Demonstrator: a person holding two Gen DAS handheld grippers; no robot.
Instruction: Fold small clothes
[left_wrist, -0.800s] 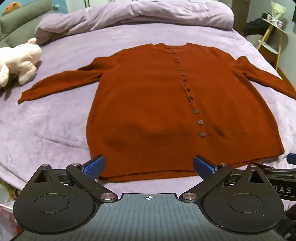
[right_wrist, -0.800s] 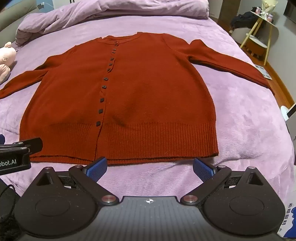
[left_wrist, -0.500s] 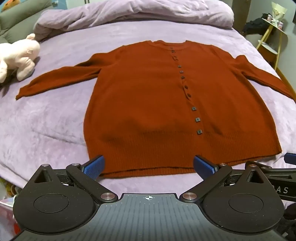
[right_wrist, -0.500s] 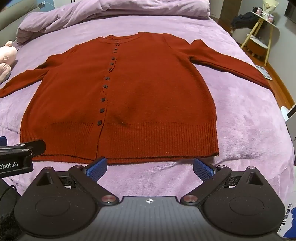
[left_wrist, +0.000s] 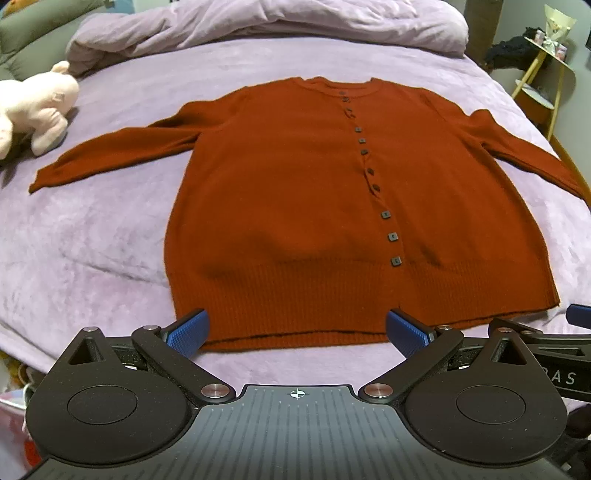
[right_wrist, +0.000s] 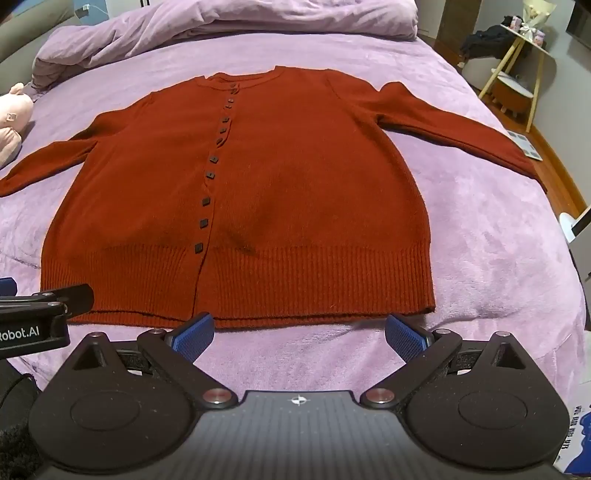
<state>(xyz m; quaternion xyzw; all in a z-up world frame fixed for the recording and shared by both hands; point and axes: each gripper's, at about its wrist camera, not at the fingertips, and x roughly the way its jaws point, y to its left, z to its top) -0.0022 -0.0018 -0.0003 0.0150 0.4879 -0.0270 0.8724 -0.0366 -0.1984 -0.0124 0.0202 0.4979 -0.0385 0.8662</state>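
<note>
A bed (left_wrist: 92, 229) under a lilac plush cover fills most of both views, with a bunched duvet (left_wrist: 266, 22) of the same colour along the top of the frame. A rust-red cardigan (left_wrist: 303, 206) lies flat at the centre, buttoned, dark square buttons (left_wrist: 385, 215) running down its front, both sleeves spread toward the left and right edges. Its ribbed hem sits low in the frame, just above the tool tips, with a strip of bare cover below it and wide bare cover on either side.

A pink plush toy (left_wrist: 33, 110) rests at the upper left, clear of the sleeve end. A yellow-legged side table (right_wrist: 517, 70) stands at the upper right, off the bed.

The left tool (left_wrist: 297, 328) and right tool (right_wrist: 300, 334) are both spread wide, blue pads over the hem with nothing pinched. In the right wrist view, the left tool's side at the lower left reads "Robot.AI".
</note>
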